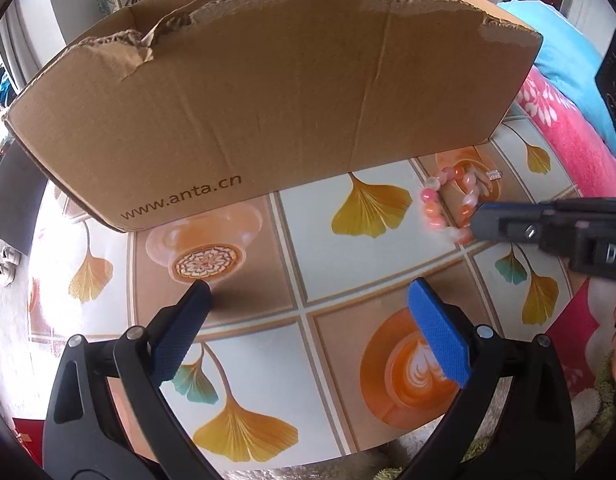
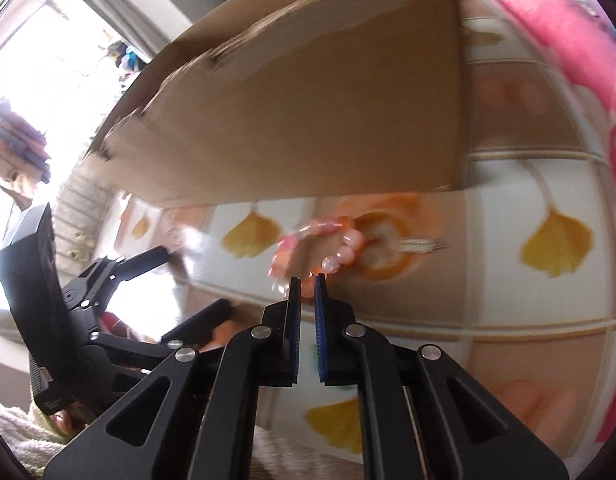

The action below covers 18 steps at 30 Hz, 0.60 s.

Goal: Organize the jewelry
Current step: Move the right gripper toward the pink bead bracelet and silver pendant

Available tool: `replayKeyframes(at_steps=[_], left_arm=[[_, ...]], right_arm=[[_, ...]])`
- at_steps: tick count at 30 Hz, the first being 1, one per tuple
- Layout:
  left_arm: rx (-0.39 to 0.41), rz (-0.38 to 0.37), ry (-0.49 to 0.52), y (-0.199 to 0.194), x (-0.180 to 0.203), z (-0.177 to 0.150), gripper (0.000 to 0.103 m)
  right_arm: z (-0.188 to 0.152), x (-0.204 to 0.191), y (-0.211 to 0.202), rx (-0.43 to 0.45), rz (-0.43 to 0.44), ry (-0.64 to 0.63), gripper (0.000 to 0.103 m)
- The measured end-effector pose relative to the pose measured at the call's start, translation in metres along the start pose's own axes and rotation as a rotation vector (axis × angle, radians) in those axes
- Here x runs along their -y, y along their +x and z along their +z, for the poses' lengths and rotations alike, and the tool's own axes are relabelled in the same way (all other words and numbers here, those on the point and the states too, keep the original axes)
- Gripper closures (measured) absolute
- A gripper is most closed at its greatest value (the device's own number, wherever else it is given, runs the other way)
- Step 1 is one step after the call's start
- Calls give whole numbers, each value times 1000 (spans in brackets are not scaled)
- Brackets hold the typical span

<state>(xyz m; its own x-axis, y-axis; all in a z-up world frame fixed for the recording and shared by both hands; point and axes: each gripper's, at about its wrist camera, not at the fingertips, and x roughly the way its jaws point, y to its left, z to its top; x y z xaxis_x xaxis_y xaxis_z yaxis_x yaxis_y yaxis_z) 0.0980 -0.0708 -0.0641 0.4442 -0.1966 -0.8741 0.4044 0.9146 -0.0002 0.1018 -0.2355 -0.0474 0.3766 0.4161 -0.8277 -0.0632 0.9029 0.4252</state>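
Right gripper: jaws nearly together, tips pinched on the near side of the bead bracelet; a narrow gap shows between the blue pads behind the tips.
Right gripper, left wrist view: enters from the right edge, tip against the bracelet's right side.
Left gripper: jaws spread wide, nothing between them; it hangs over the table apart from the bracelet.
Left gripper pads: blue, textured, facing inward.
Bead bracelet: pink, orange and clear beads in a loop, at the table surface just in front of the box's right end; whether it is lifted cannot be told, as the right wrist view is motion-blurred.
Silver charm: small metallic piece at the far right side of the bracelet loop.
Cardboard box: large, brown, torn upper edge, printed "www.anta.cn", standing on the table behind the bracelet.
Tablecloth: checkered print of ginkgo leaves and coffee cups.
Pink towel: lies along the table's right edge.
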Motion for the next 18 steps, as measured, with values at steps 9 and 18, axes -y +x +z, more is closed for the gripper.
replayKeyframes(at_steps=[9, 18], left_arm=[[29, -5, 11, -11, -8, -14, 7], [8, -5, 11, -13, -7, -8, 7]], right_arm=[[1, -28, 5, -40, 97, -92, 84], [4, 13, -38, 69, -229, -18, 41]])
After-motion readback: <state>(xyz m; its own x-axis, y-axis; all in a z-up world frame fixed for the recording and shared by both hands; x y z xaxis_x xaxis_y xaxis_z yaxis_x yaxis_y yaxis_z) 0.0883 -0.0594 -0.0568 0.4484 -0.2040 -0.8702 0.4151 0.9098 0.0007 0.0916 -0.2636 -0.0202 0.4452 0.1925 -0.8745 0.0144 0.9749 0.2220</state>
